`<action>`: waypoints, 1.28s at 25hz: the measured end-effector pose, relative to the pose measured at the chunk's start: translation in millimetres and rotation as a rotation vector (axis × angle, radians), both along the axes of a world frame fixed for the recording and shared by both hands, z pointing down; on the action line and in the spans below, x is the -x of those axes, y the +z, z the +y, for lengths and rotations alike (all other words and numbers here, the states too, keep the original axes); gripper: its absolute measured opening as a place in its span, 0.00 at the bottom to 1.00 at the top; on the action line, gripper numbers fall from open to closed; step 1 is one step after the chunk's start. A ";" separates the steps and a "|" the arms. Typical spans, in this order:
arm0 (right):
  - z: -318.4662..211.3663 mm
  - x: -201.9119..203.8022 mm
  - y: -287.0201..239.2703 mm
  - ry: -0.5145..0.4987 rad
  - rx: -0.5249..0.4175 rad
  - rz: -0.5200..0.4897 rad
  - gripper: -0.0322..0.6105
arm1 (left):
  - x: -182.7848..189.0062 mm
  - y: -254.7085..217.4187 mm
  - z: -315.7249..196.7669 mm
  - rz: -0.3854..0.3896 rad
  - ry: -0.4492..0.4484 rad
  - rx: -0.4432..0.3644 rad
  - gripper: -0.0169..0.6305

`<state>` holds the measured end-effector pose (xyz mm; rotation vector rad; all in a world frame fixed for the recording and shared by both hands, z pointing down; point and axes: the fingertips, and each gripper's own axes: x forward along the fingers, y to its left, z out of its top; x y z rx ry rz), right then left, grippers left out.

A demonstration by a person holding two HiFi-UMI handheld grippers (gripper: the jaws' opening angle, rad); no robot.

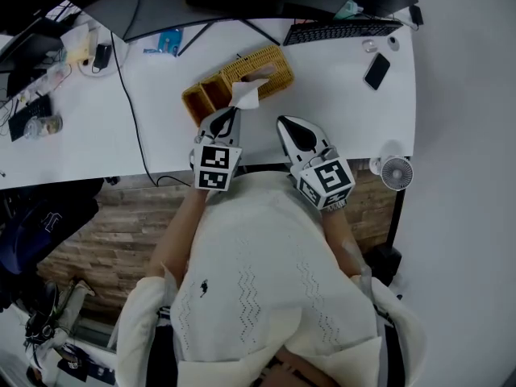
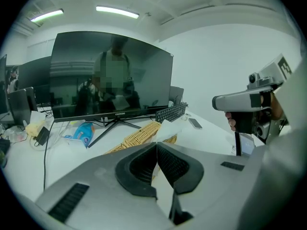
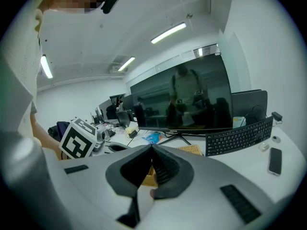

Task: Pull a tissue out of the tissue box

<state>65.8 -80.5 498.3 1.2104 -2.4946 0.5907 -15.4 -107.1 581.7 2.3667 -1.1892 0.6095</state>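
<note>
A woven wicker tissue box (image 1: 242, 72) lies on the white desk (image 1: 339, 111), with a white tissue (image 1: 246, 95) standing up from its slot. My left gripper (image 1: 232, 113) is shut, and its tips sit just short of the tissue at the near side of the box. In the left gripper view the jaws (image 2: 157, 144) meet, with the tissue (image 2: 168, 127) and the box (image 2: 139, 135) right beyond them. My right gripper (image 1: 284, 122) hovers to the right of the box, also shut and empty. In its own view the right gripper (image 3: 152, 146) has the box (image 3: 192, 150) past its tips.
A large monitor (image 2: 112, 75) on a spread stand rises behind the box. A black keyboard (image 1: 339, 31) and a phone (image 1: 376, 71) lie at the far right. A black cable (image 1: 133, 111) crosses the desk on the left. A small fan (image 1: 397, 172) sits at the right front corner.
</note>
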 end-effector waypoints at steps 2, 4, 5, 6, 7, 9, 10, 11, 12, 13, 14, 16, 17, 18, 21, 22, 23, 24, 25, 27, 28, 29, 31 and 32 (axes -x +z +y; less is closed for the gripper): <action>-0.2 2.7 -0.5 -0.007 0.001 0.001 0.05 | 2.9 -4.6 1.4 0.013 -0.004 -0.010 0.05; -0.4 5.0 -1.1 -0.014 -0.001 0.001 0.05 | 5.8 -10.2 3.1 0.031 -0.010 -0.021 0.05; -0.5 6.2 -1.3 -0.017 -0.003 0.001 0.05 | 7.7 -12.8 4.1 0.038 -0.015 -0.027 0.05; -0.4 7.5 -1.3 -0.019 -0.004 0.000 0.05 | 9.8 -15.0 5.0 0.044 -0.021 -0.033 0.05; -0.2 8.7 -1.2 -0.022 -0.004 0.000 0.05 | 12.2 -17.1 5.8 0.048 -0.026 -0.039 0.05; 0.4 11.3 -0.9 -0.027 -0.005 0.000 0.05 | 16.7 -20.6 7.5 0.055 -0.036 -0.049 0.05; 0.6 12.6 -0.9 -0.029 -0.006 -0.001 0.05 | 18.7 -22.3 8.2 0.058 -0.039 -0.054 0.05; 0.8 13.7 -1.0 -0.032 -0.007 -0.001 0.05 | 20.5 -24.1 8.9 0.061 -0.042 -0.060 0.05; 1.1 14.7 -1.2 -0.034 -0.008 -0.001 0.05 | 22.3 -26.1 9.4 0.064 -0.045 -0.067 0.05; 1.3 15.7 -1.4 -0.035 -0.009 -0.001 0.05 | 24.1 -28.4 9.7 0.067 -0.048 -0.076 0.05; 1.6 16.7 -1.5 -0.037 -0.009 -0.001 0.05 | 26.2 -30.6 10.0 0.070 -0.053 -0.084 0.05; 2.5 18.6 -1.2 -0.039 -0.007 0.001 0.05 | 30.2 -33.5 11.4 0.078 -0.062 -0.092 0.05; 3.1 19.6 -1.0 -0.040 -0.006 0.001 0.05 | 31.9 -34.2 12.6 0.083 -0.066 -0.092 0.05; 3.6 20.4 -0.9 -0.043 -0.005 0.001 0.05 | 33.5 -34.9 13.4 0.087 -0.072 -0.093 0.05; 2.8 22.3 -0.8 -0.049 -0.010 -0.001 0.05 | 36.1 -37.3 13.4 0.098 -0.078 -0.107 0.05; 2.3 23.3 -1.3 -0.049 -0.012 -0.002 0.05 | 36.8 -38.2 13.6 0.099 -0.074 -0.113 0.05; 2.1 24.6 -2.0 -0.050 -0.014 -0.003 0.05 | 37.9 -39.5 13.9 0.100 -0.073 -0.118 0.05; 1.8 26.0 -3.1 -0.050 -0.017 -0.004 0.05 | 39.7 -41.0 14.0 0.101 -0.073 -0.121 0.05; 1.4 27.3 -4.2 -0.051 -0.019 -0.005 0.05 | 41.7 -42.6 13.9 0.103 -0.076 -0.124 0.05; -0.7 28.6 -6.0 -0.051 -0.026 -0.009 0.05 | 45.4 -45.3 12.2 0.108 -0.086 -0.129 0.05; -2.3 29.2 -6.8 -0.053 -0.030 -0.009 0.05 | 47.2 -46.7 10.9 0.111 -0.090 -0.132 0.05; -3.8 30.2 -7.5 -0.056 -0.033 -0.009 0.05 | 49.3 -48.3 9.6 0.113 -0.095 -0.137 0.05; -6.3 32.4 -9.9 -0.063 -0.041 -0.008 0.05 | 54.2 -52.5 7.6 0.114 -0.106 -0.145 0.05; -7.4 33.1 -11.7 -0.066 -0.046 -0.008 0.05 | 56.4 -55.2 6.8 0.115 -0.112 -0.149 0.05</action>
